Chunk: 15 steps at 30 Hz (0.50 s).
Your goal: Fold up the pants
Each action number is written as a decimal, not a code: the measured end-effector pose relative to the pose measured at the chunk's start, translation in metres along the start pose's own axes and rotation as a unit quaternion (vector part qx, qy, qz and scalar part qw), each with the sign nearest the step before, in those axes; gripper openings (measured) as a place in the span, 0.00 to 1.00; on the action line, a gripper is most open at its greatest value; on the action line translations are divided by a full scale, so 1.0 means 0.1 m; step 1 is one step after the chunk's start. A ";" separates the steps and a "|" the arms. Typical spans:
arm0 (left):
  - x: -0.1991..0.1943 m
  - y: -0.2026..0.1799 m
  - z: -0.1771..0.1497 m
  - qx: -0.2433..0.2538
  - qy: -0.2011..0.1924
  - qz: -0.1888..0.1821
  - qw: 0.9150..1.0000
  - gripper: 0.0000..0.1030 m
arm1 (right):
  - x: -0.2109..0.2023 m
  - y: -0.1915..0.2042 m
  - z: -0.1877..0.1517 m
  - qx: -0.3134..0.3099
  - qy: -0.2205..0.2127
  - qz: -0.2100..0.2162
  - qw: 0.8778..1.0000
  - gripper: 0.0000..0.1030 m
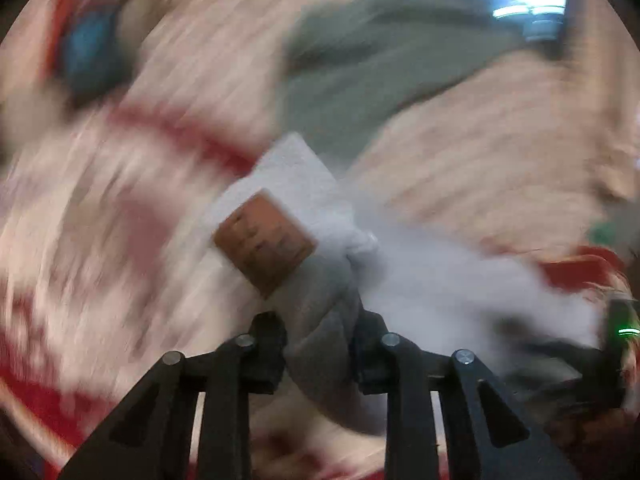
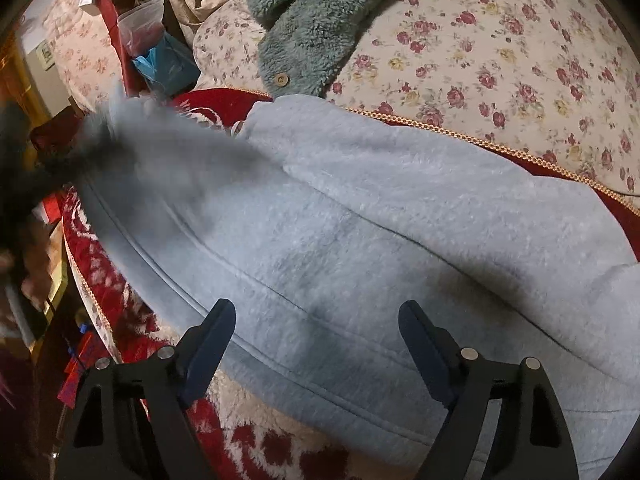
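The left wrist view is smeared by motion. In it the left gripper (image 1: pixel 320 344) is pinched narrow on a bunched fold of the pale blue-grey fleece pants (image 1: pixel 320 320), the cloth rising from between the black fingers (image 1: pixel 266 344) toward twelve o'clock. A brown square label (image 1: pixel 264 244) sits on the fabric just above the grip, at about eleven o'clock from it. More of the garment trails away blurred toward three o'clock. Behind lie a red-and-cream blanket (image 1: pixel 80 220) and a grey-green fleece garment (image 1: pixel 360 68) at one o'clock.

In the right wrist view the pants (image 2: pixel 360 220) lie spread over the red patterned blanket (image 2: pixel 120 280), their long axis running from ten o'clock, where the far end is lifted and blurred, down to four o'clock. A stitched band runs along the near edge. The right gripper (image 2: pixel 316 340) stands wide, its dark fingers (image 2: pixel 212 336) over that edge with the cloth beneath and between them; whether they touch it cannot be told. A floral quilt (image 2: pixel 520 60) lies beyond at one o'clock, with the teal fleece garment (image 2: pixel 308 28) and its button (image 2: pixel 282 78) at twelve.
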State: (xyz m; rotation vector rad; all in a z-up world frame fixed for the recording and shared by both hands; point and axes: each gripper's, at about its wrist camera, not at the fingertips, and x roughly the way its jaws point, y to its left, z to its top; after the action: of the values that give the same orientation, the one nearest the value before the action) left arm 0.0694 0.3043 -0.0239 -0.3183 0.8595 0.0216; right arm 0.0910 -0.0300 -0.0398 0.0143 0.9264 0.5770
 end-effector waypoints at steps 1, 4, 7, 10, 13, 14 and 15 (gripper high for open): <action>0.16 0.30 -0.07 -0.052 0.041 0.015 0.998 0.35 | 0.03 0.00 0.00 0.001 0.006 0.001 1.000 0.85; 0.32 0.76 -0.32 -0.143 0.085 0.008 0.986 0.71 | 0.07 -0.01 -0.01 0.007 0.014 0.009 1.000 0.85; 0.06 0.53 -0.28 -0.090 0.027 0.062 0.994 0.75 | 0.09 -0.03 0.02 0.012 0.012 0.005 1.000 0.85; -0.22 0.24 -0.14 -0.062 -0.036 0.058 0.996 0.86 | 0.13 -0.07 0.02 0.017 0.005 -0.010 1.000 0.85; -0.26 -0.10 0.03 -0.037 -0.080 0.013 0.996 0.98 | 0.25 -0.09 0.01 0.017 0.012 -0.046 0.999 0.85; -0.17 -0.21 0.08 -0.029 -0.075 0.007 0.997 0.98 | 0.28 -0.09 0.01 0.013 0.013 -0.058 0.998 0.85; -0.03 -0.32 0.11 -0.020 -0.061 0.005 0.998 0.98 | 0.30 -0.10 0.01 0.011 0.014 -0.066 0.998 0.85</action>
State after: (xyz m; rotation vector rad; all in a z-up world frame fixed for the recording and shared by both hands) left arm 0.0798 0.2776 -0.0062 -0.3459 0.7401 0.0676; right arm 0.1106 -0.0235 -0.0643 -0.0361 0.9531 0.4453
